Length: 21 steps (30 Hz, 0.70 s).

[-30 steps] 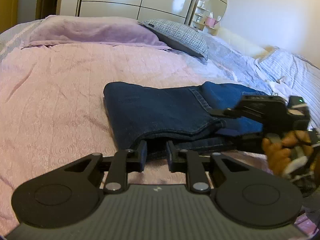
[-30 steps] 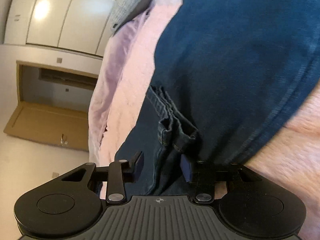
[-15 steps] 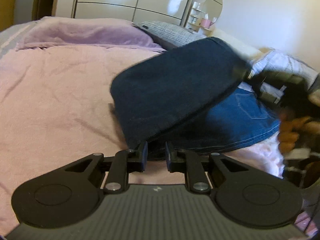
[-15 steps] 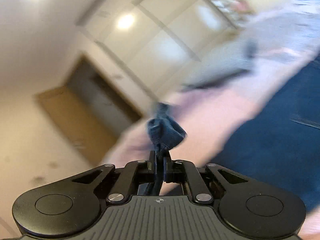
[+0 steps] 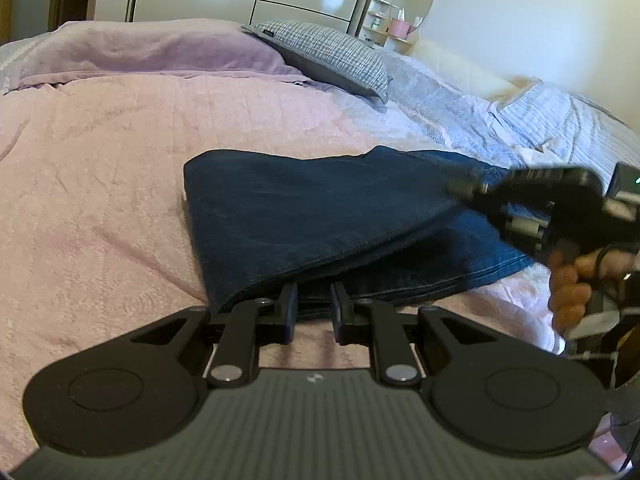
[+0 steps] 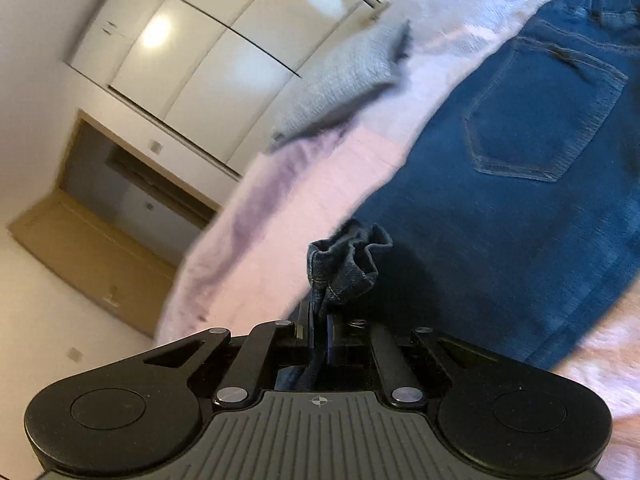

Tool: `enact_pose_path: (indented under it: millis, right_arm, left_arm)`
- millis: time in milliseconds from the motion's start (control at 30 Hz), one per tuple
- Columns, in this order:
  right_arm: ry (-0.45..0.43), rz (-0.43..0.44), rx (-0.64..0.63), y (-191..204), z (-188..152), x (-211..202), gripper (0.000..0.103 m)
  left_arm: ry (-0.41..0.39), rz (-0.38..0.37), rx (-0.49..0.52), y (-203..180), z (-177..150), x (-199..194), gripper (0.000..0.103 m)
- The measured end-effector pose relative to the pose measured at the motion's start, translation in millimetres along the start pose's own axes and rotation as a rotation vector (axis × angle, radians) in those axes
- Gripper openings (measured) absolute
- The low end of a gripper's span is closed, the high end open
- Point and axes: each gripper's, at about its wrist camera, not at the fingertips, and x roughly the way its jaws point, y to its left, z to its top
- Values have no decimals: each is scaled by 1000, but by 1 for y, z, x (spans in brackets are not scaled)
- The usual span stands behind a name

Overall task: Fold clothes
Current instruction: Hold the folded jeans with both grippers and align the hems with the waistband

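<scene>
1. Step in hand, as judged: a fold of the jeans [image 5: 320, 216]. The jeans lay on the pink bedspread [image 5: 100, 184], directly ahead of the left gripper [image 5: 313, 307], dark denim with one layer lifted over another.
2. Right gripper [image 6: 318, 332] was clenched on a bunched hem of the jeans; puckered denim stood up just beyond its pads. In the left wrist view it showed to the right of the left gripper, with the raised layer sloping up to it.
3. Left gripper's jaws stood a little apart at the near edge of the jeans. Denim lay just beyond and partly between the tips. Whether the pads pressed on it could not be told.
4. Beyond the right gripper, a back pocket [image 6: 540, 116] showed on the lower layer, lying flat.
5. Next move, as judged: the lifted layer had to be carried across and laid down with its edges meeting the lower layer, while the near edge stayed pinned, then let go.
6. Risk, as judged: the small pinch of hem could slip under the weight of the denim.
7. Count: one pair of jeans; two grippers; one back pocket visible; one purple pillow [image 5: 152, 48]; one grey checked pillow [image 5: 328, 56]; one hand [image 5: 576, 280] visible, on the right gripper's handle.
</scene>
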Motion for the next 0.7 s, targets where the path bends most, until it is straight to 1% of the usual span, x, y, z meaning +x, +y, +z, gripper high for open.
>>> enact_pose_path:
  millis: [100,167,333,400,433,467,533,567,633,700]
  right_arm:
    - [75,-57,126,-34,-7,12,4]
    - [59,-46,141,-37,-11,11,4]
    - [-72,-12,13,-8,0,-7,4]
    - [-40,-46,-4,-11,1,-8,4]
    - [5,-87,26,-20,-2,0,4]
    - [26,-105,57,-28,-4,6,4]
    - [3,-92,109,-37,-11,1,4]
    - [-6,-95,100,-34,-11,-1,4]
    - [10,-117,58,-28,-10,0,4]
    - [69,-136,33,-26,-3,3,6]
  left_arm:
    - [12,2,-2,1,-1,1,14]
    - [10,7,1,-1,-1,0,14]
    - [14,6,-12,3,-2,-1,14]
    - [21,13,-9,2,-2,0,14]
    - [28,15,-10,2,-2,1,14]
    - [32,16,-9,2,-2,1,14]
    - [29,10,-2,2,-2,-4,14]
    - [28,6,3,3,-2,-8,14]
    - [26,-5,16,4,1,-13,14]
    - [1,-7,28,7,7,-21,14]
